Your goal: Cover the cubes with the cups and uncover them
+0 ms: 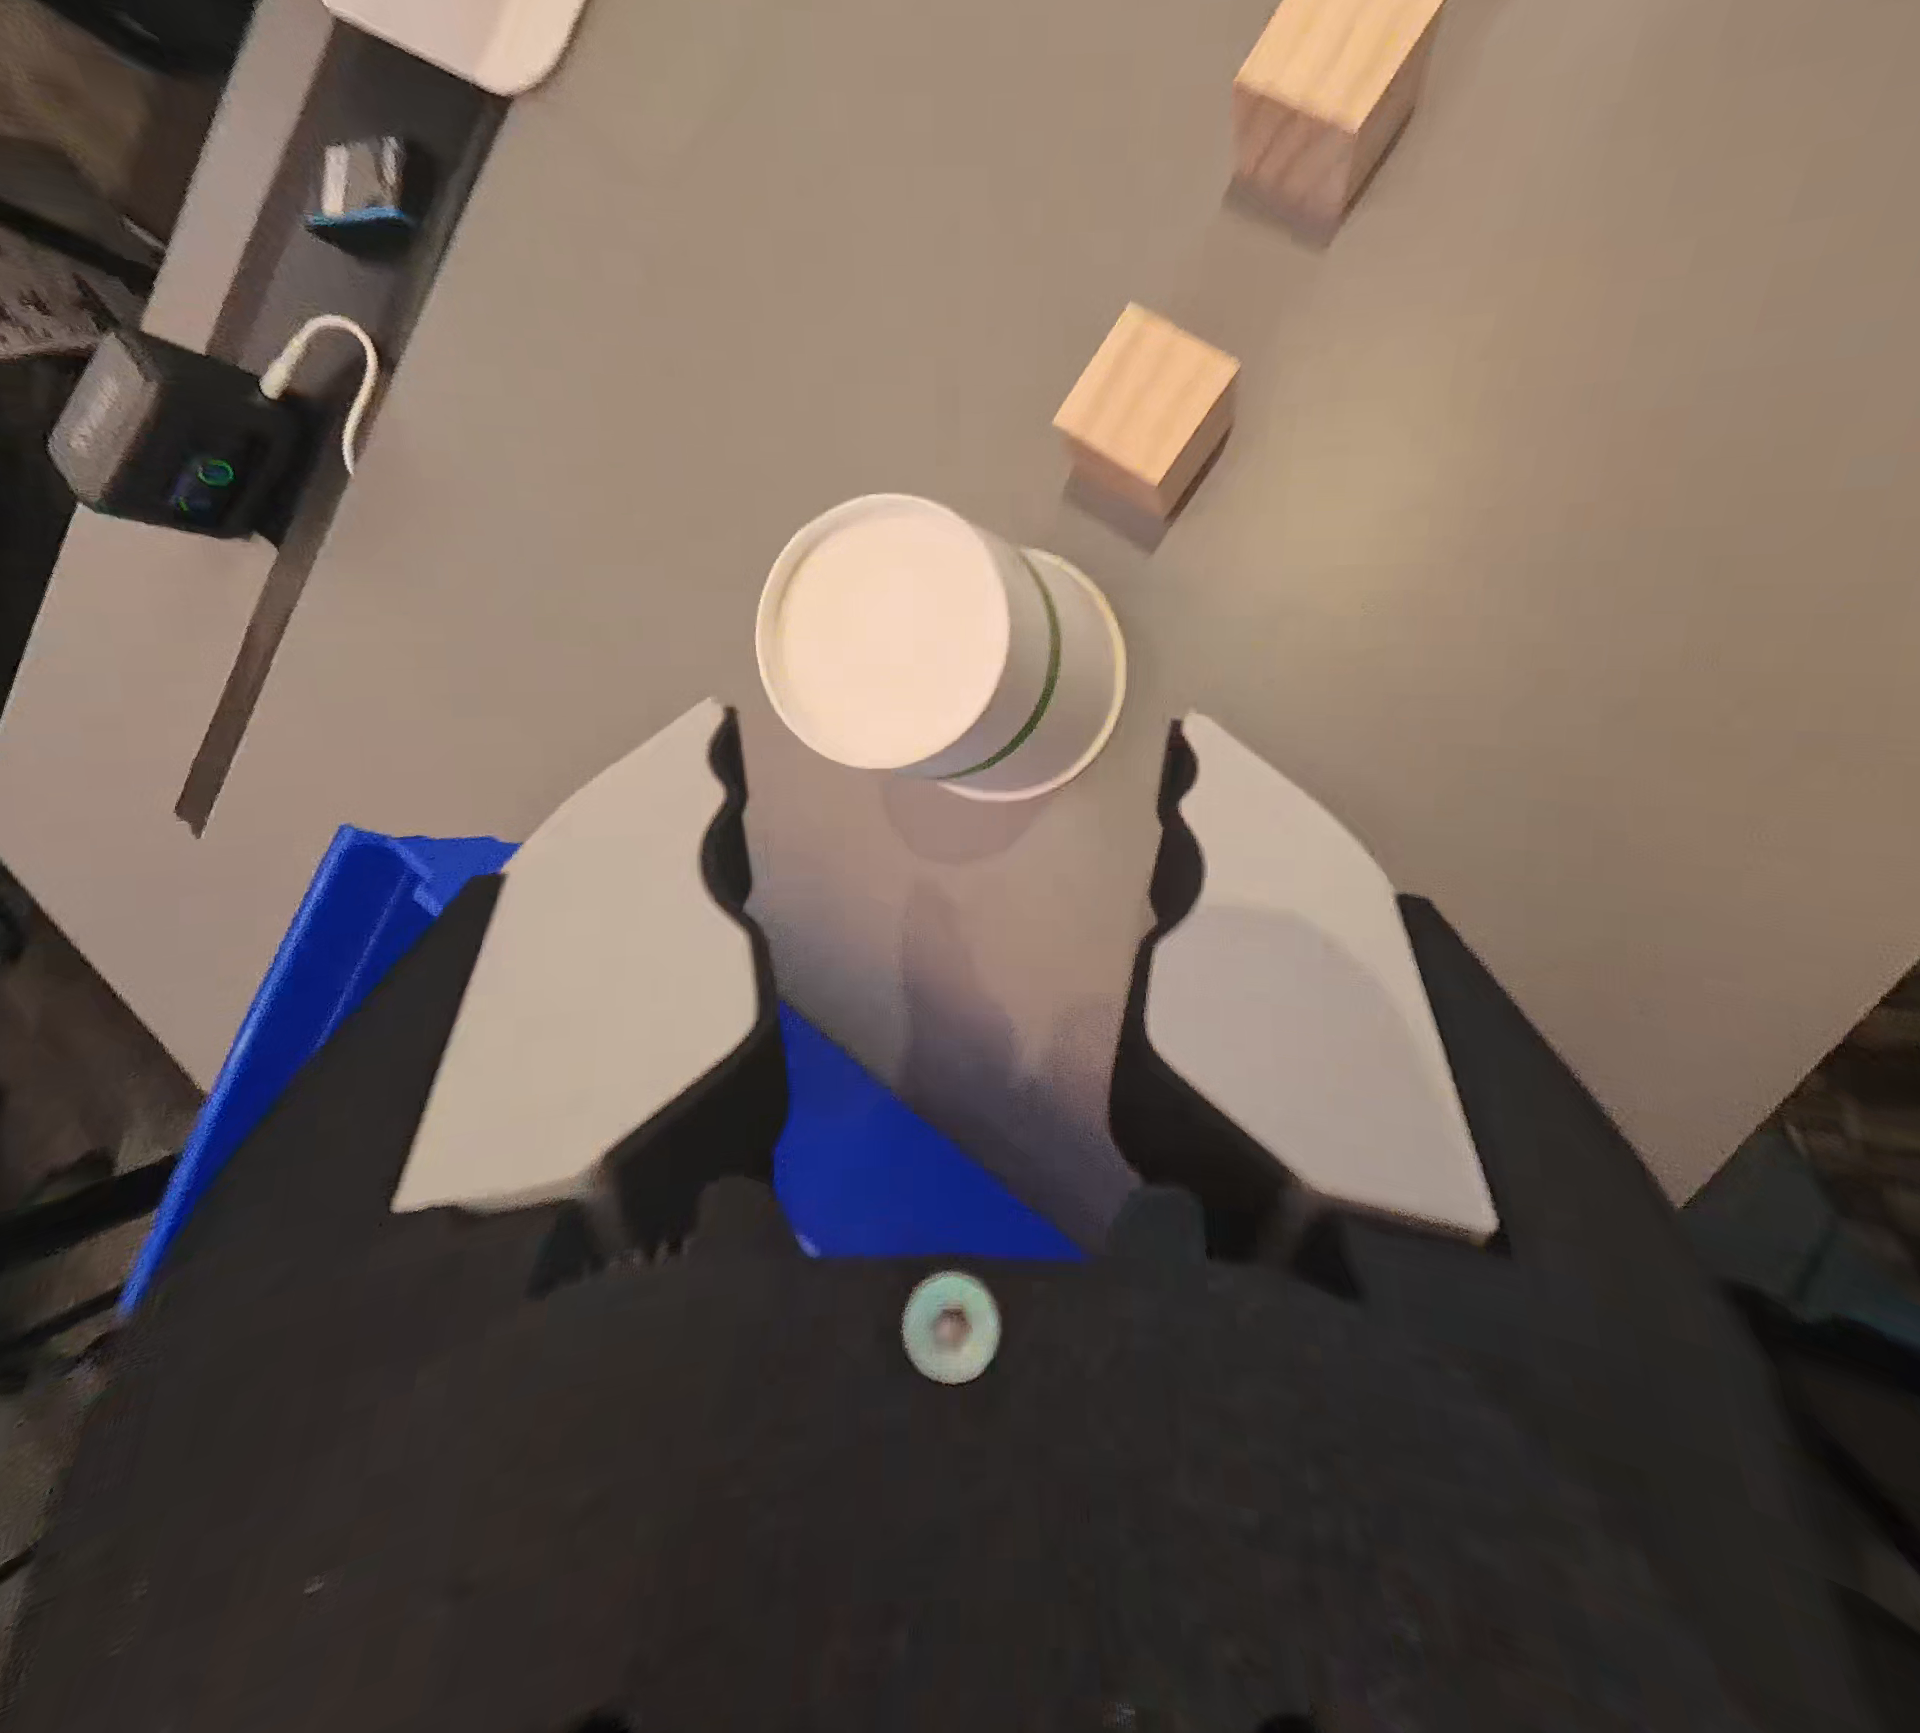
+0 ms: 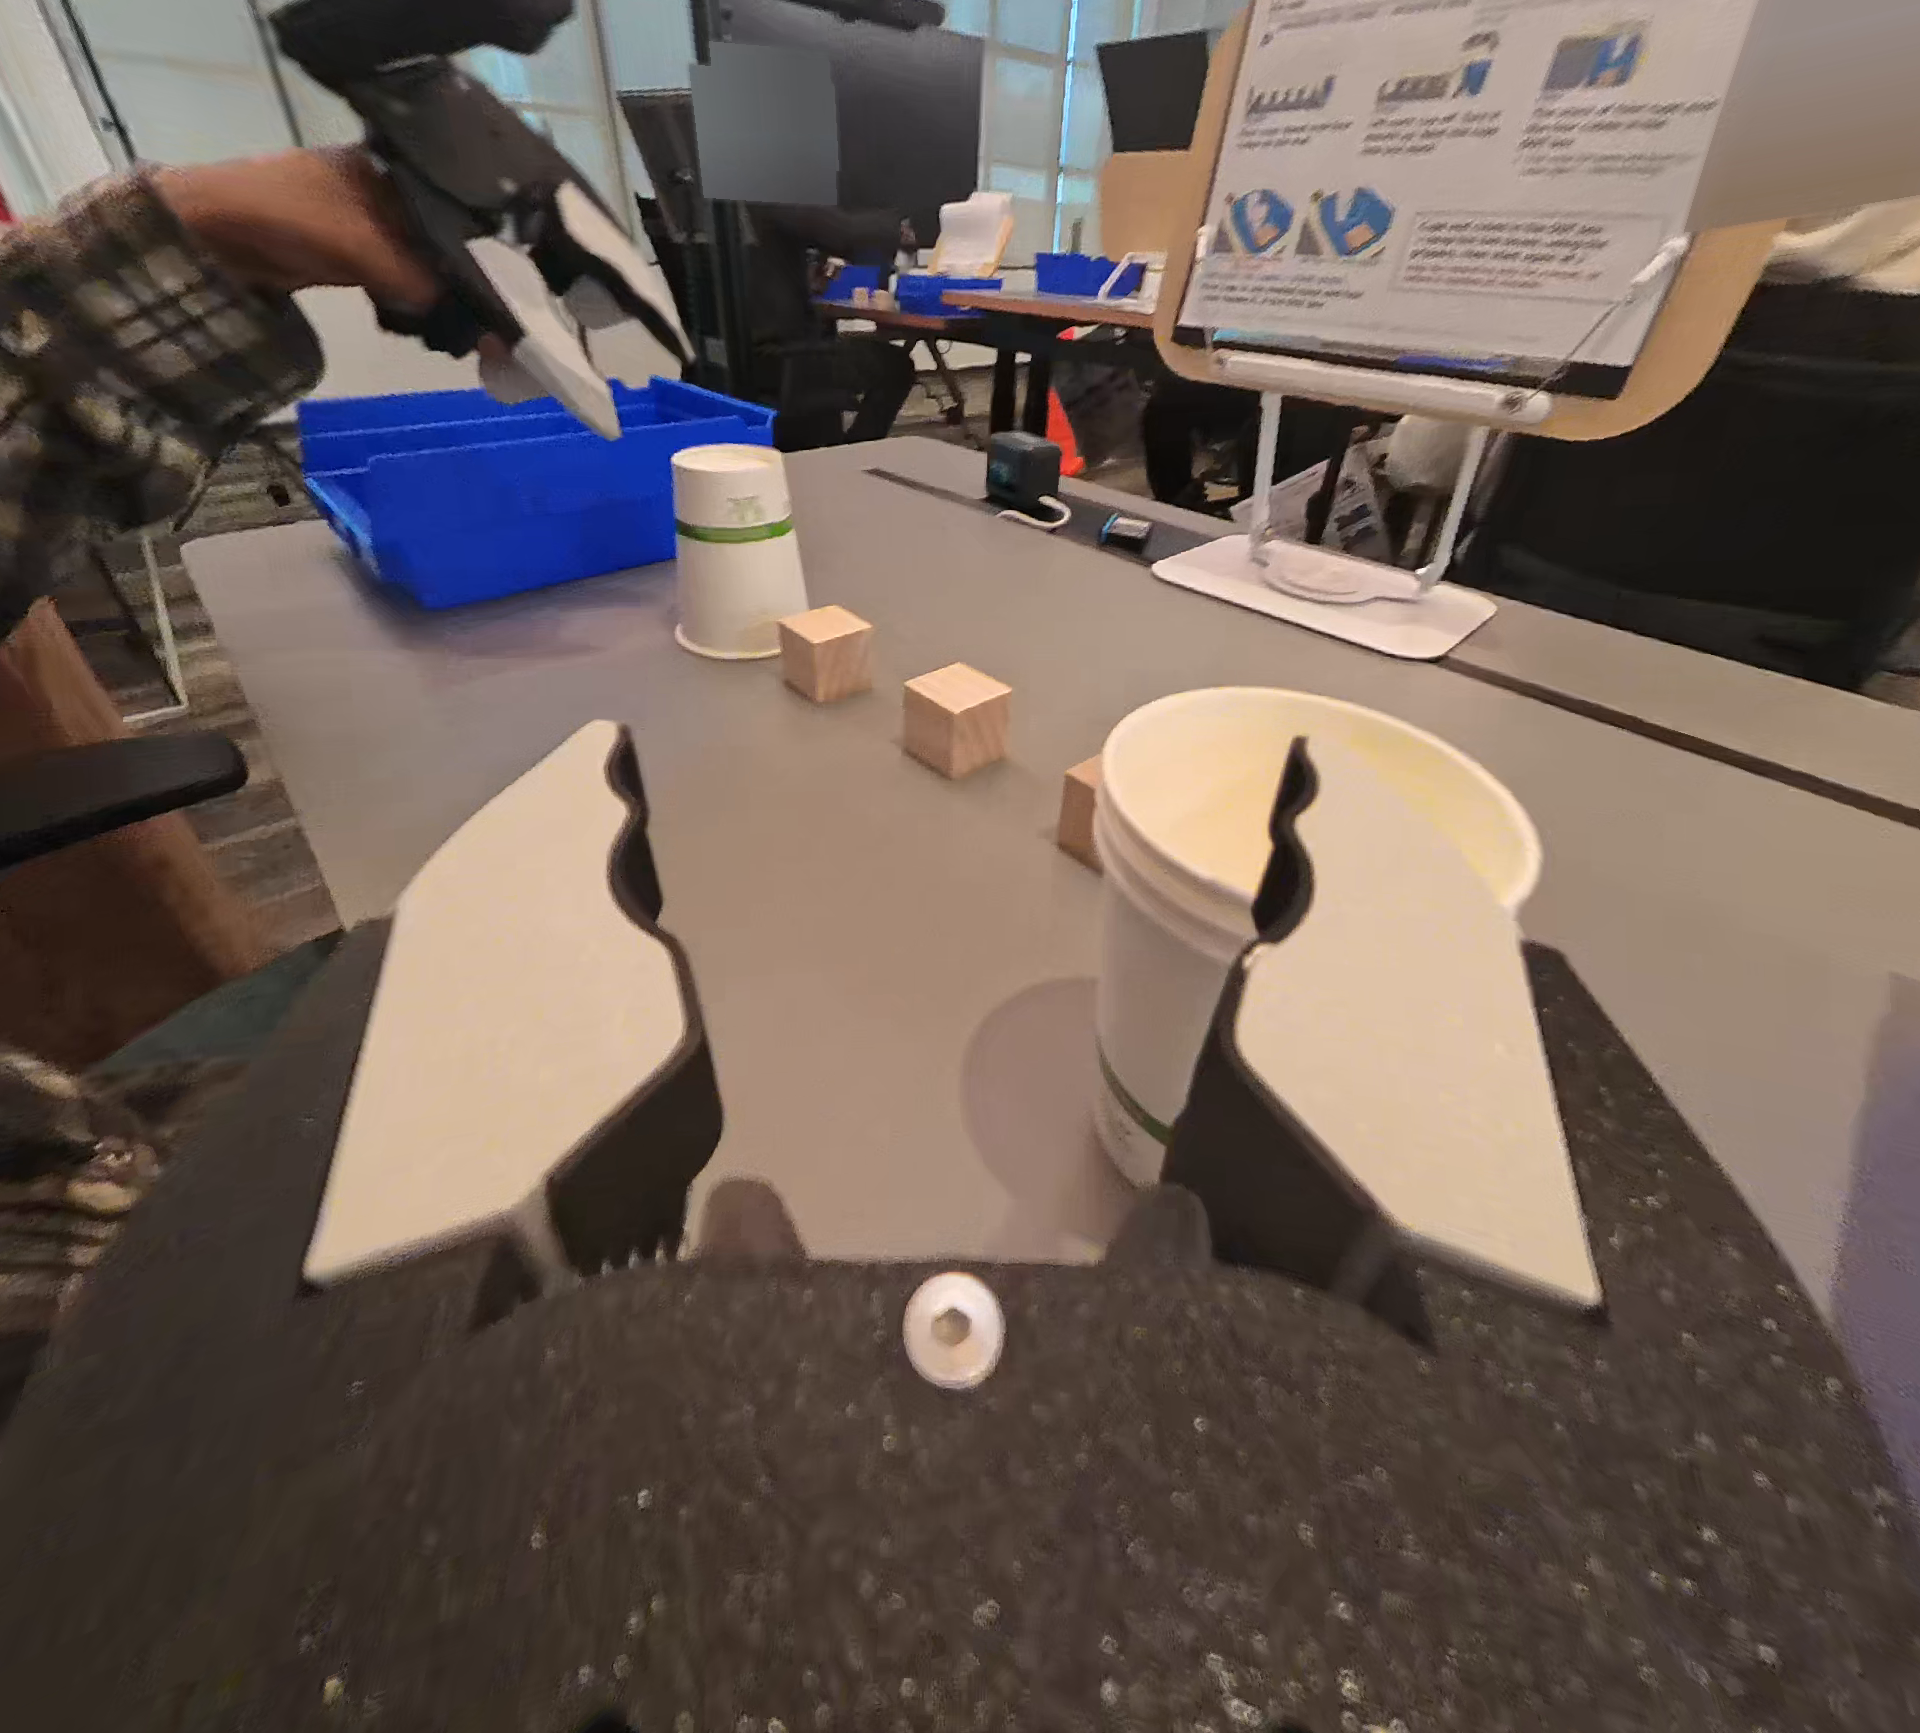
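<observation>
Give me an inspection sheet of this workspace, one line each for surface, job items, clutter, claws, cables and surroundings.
Surface: grey table.
Job's things: inverted cup standing near the blue bin; stacked upright cups by the right claw; three wooden cubes visible, nearest cube partly hidden behind them.
Clutter: blue bin, white document stand, black charger.
Claws: left claw open above the inverted cup; right claw open, one finger in front of the upright cups.
Cables: white cable into the charger.
Surroundings: desks, monitors, windows.
</observation>
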